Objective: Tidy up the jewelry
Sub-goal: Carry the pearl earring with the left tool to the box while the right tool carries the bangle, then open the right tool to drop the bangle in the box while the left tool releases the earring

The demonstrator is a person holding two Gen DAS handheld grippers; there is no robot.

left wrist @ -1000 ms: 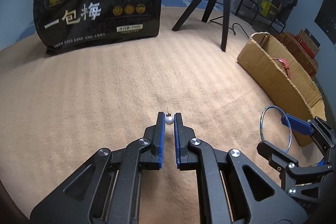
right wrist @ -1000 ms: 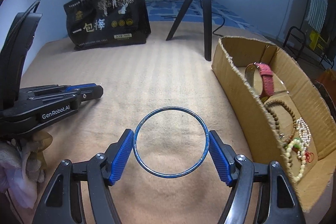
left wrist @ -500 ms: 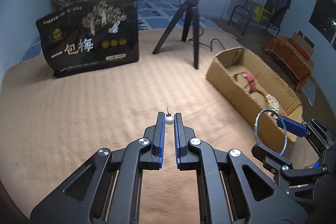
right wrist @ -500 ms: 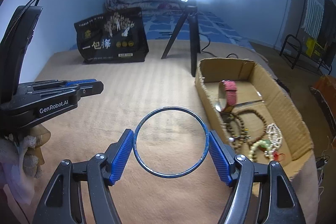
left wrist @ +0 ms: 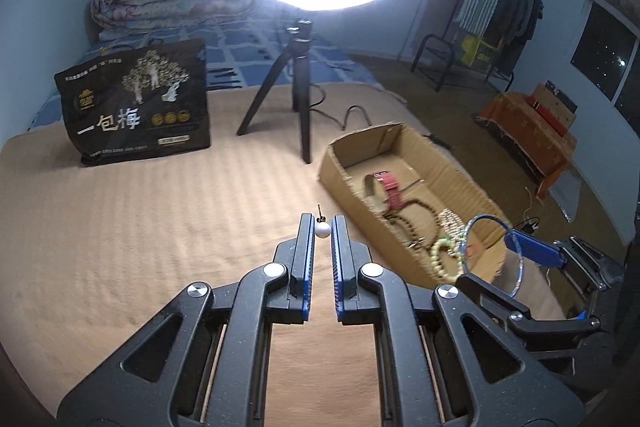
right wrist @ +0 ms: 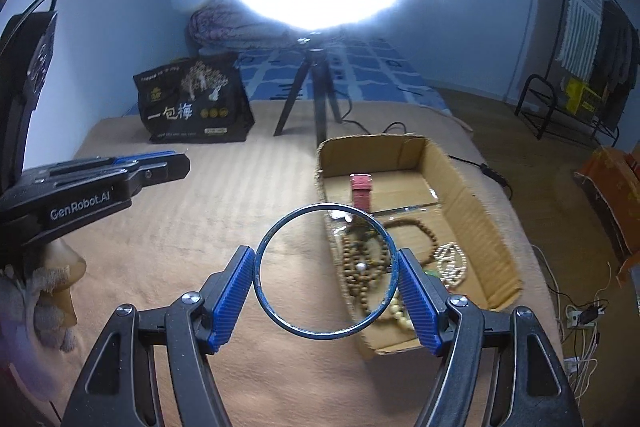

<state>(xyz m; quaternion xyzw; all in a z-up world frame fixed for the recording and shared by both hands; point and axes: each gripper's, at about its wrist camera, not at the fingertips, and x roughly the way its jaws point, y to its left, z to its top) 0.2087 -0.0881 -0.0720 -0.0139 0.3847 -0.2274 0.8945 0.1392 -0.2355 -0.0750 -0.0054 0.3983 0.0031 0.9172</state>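
"GenRobot.AI" on left hand-held gripper point(right wrist: 182, 163); "一包梅" on black bag point(left wrist: 136, 107)

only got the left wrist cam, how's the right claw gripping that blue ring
Observer: The right claw pinches the ring across its width, one pad on each side, so you look straight through the hoop.
Operator: what's through the hoop
Observer: The near wall of the box, with the brown beads behind it. The ring seems to hang partly over the box.
Operator: my pearl visible from there
Observer: No. The left claw shows side-on at far left, and its tips hide the pearl.
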